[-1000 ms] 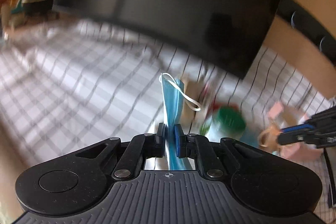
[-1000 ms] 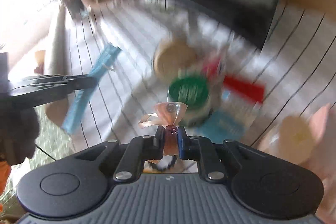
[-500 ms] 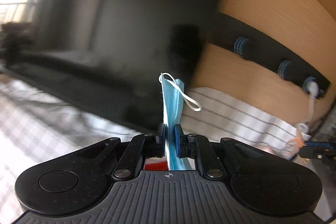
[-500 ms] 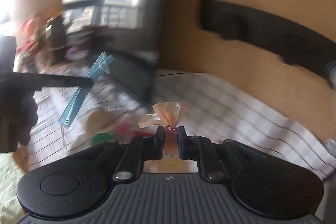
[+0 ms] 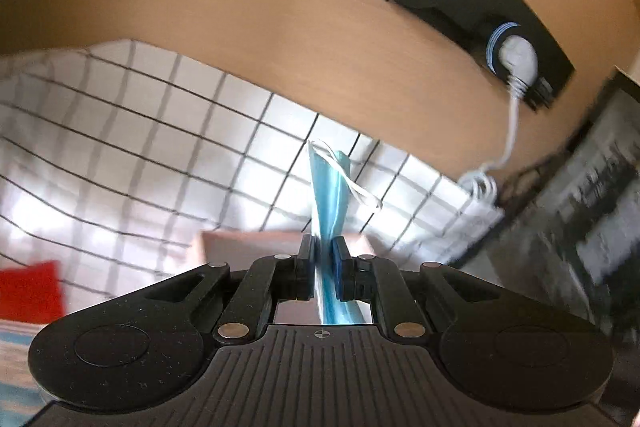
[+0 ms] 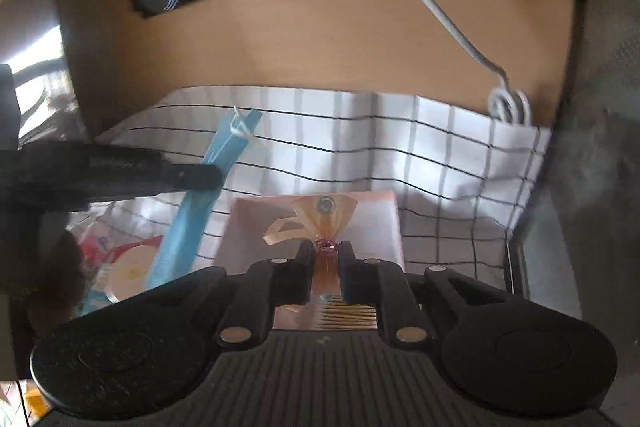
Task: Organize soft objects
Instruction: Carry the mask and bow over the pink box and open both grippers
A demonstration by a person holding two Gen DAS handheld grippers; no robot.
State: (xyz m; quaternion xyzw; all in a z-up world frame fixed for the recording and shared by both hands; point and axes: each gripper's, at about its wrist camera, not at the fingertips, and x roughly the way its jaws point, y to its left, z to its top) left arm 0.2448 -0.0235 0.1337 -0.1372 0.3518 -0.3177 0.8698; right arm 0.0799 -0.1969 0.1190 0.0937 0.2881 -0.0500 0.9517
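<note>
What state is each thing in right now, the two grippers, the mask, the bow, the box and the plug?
Left gripper: shut on mask.
Right gripper: shut on bow.
Mask: folded, held upright.
Bow: held above box.
Box: on the checked cloth.
Plug: plugged in, cord coiled.

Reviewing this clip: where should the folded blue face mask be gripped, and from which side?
Grip the folded blue face mask across its pleated body, as the left gripper does now, coming side-on to its thin flat faces. The white ear loops dangle loose and would slip.
</note>
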